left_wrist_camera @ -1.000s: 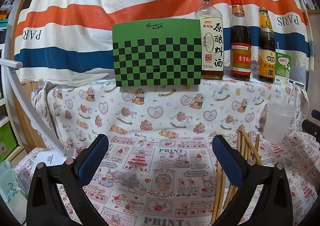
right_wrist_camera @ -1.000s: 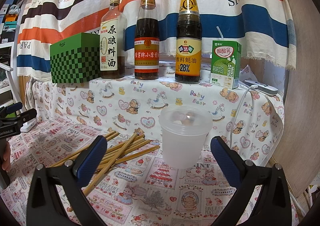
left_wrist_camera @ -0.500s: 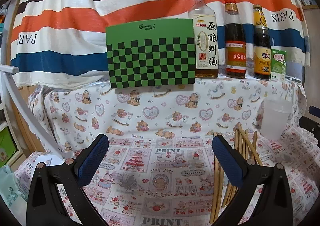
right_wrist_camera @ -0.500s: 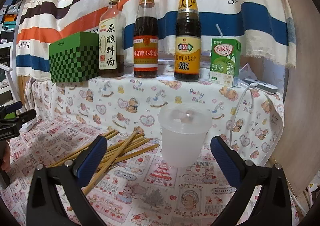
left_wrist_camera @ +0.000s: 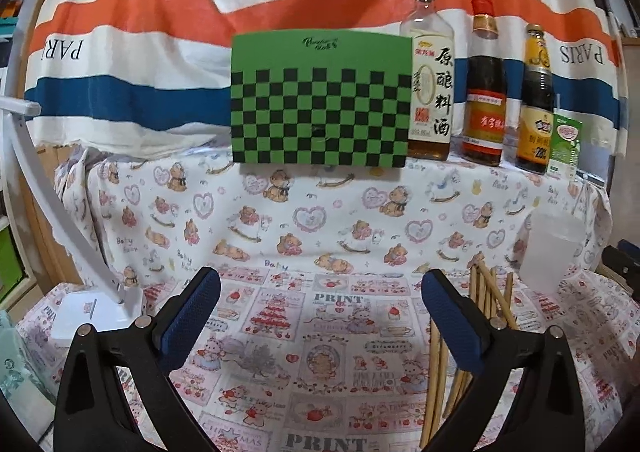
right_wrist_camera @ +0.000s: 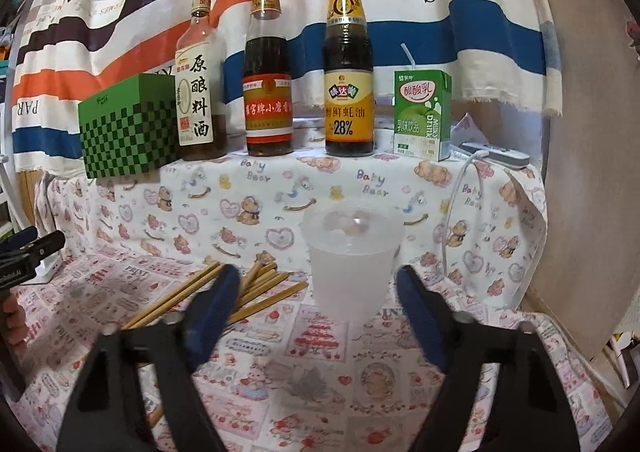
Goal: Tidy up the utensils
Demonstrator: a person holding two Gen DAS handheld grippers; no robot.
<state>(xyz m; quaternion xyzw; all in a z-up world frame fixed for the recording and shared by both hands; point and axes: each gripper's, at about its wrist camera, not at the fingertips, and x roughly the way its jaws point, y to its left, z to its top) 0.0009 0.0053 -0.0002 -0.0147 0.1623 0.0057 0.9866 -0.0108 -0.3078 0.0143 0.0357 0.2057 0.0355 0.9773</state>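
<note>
Several wooden chopsticks [right_wrist_camera: 260, 284] lie loose on the patterned cloth, left of a translucent plastic cup [right_wrist_camera: 352, 252] that stands upright. My right gripper [right_wrist_camera: 316, 308] is open, its jaws on either side of the cup's base and just short of it. In the left wrist view the chopsticks [left_wrist_camera: 486, 300] lie at the right, partly behind the right finger, and the cup [left_wrist_camera: 554, 248] stands beyond them. My left gripper [left_wrist_camera: 320, 308] is open and empty above the cloth, left of the chopsticks.
A raised shelf at the back holds a green checkered box [left_wrist_camera: 320, 100], three sauce bottles [right_wrist_camera: 268, 72] and a green drink carton [right_wrist_camera: 422, 112]. A white lamp base [left_wrist_camera: 96, 312] sits at the left. A white cable [right_wrist_camera: 456, 196] hangs at the right, beside a wooden board [right_wrist_camera: 580, 172].
The right gripper has moved forward toward the cup and its jaws have narrowed around it. The left view has shifted slightly, drifting left and closer to the cloth.
</note>
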